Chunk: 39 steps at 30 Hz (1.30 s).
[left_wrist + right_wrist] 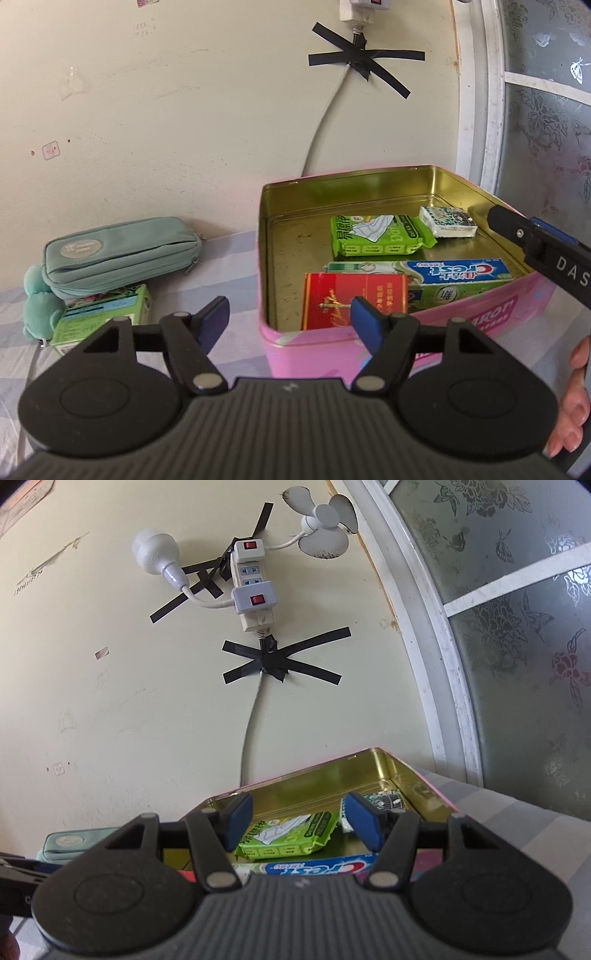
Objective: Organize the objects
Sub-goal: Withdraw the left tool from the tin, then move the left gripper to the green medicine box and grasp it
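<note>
the pink tin [317,343] stands open on the striped sheet [236,258], against the wall. inside it lie a green wipes pack [380,236], a small patterned box [448,221] just beside it toward the far right corner, a crest box [443,275] along the near wall, and a red box [354,304] overlapping the crest box at its left end. the left gripper [290,319] hovers at the near left corner of the tin, jaws wide, holding nothing. the right gripper [303,821] hangs over the tin above the wipes pack, jaws wide and empty. outside the tin, well to its left, a teal pouch [122,254] rests by the wall, with a green carton [107,317] and a teal plush [38,306] just in front of it. a power strip [253,587] is taped to the wall.
</note>
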Each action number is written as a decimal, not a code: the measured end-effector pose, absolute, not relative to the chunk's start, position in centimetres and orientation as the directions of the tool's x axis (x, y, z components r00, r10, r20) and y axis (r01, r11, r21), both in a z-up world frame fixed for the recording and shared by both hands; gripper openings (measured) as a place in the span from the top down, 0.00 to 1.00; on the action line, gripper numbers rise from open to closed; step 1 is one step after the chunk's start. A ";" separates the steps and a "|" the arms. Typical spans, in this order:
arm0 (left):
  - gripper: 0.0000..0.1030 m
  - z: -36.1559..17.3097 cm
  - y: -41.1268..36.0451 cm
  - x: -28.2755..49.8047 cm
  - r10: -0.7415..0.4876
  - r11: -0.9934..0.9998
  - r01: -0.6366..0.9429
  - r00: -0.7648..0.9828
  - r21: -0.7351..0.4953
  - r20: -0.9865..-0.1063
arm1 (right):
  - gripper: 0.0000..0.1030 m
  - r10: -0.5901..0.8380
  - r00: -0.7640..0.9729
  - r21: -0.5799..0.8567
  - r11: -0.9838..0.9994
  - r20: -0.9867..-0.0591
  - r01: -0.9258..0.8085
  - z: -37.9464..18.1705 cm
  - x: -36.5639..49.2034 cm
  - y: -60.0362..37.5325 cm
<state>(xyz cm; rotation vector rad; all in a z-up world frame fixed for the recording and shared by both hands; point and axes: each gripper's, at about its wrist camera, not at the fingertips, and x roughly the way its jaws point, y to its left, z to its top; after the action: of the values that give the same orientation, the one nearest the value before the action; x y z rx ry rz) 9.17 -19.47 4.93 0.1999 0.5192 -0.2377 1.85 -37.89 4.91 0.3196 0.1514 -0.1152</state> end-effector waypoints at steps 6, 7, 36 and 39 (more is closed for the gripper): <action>0.28 4.8 -17.5 9.2 -0.154 0.963 0.245 0.844 0.114 -0.514 | 0.42 -0.105 0.975 0.276 0.948 -0.195 0.157 4.6 2.2 -37.6; 0.28 4.8 -17.0 9.2 -0.150 0.965 0.238 0.845 0.111 -0.513 | 0.42 -0.108 0.974 0.272 0.949 -0.200 0.161 4.5 2.3 -37.5; 0.27 0.7 -1.2 10.8 0.040 0.997 0.007 0.834 0.082 -0.550 | 0.38 -0.103 0.977 0.261 0.954 -0.187 0.151 5.1 -2.2 -31.3; 0.27 0.0 0.7 11.1 0.069 0.996 -0.027 0.825 0.082 -0.561 | 0.37 -0.047 0.981 0.230 0.969 -0.187 0.090 5.8 -1.7 -29.1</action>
<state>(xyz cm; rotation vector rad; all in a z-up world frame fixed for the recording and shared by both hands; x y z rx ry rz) 11.12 0.75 0.02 0.0719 0.5990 0.0508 -1.66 -29.09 5.80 0.2403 0.1812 -0.0693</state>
